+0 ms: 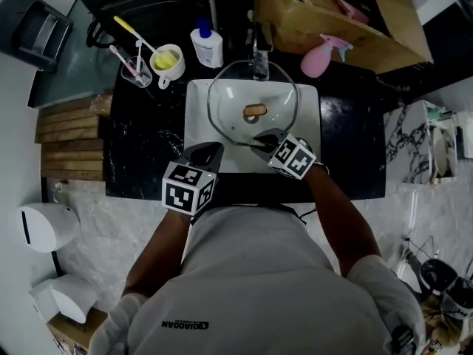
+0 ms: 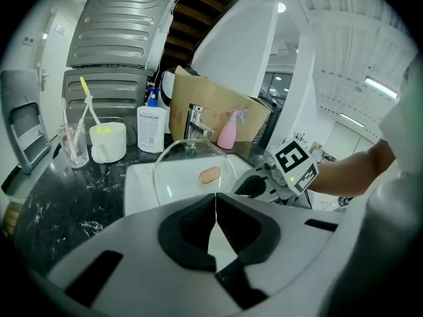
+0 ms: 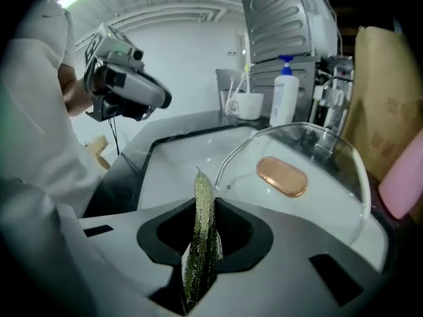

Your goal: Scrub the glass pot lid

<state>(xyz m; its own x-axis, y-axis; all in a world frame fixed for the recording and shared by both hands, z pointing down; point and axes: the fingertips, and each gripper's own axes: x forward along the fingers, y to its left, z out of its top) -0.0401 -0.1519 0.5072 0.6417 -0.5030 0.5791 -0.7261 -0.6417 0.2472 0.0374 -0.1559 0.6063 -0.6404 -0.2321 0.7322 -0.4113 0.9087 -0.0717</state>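
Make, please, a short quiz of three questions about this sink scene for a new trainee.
1. True or false: the left tongs hold the green scouring pad.
2. Where is the glass lid? A: on the counter. B: in the sink. C: on the cardboard box.
3. Fill in: the spray bottle is ___ in colour.

Key: 1 false, the right tongs grip it, the left are shut and empty; 2 B; 3 pink.

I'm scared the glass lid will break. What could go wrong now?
1. The glass lid looks propped in the sink with nothing holding it. The left tool is shut and empty, so scrubbing might tip it.
2. The right tool pinches the thin green scrub pad edge-on, so it might slip out.
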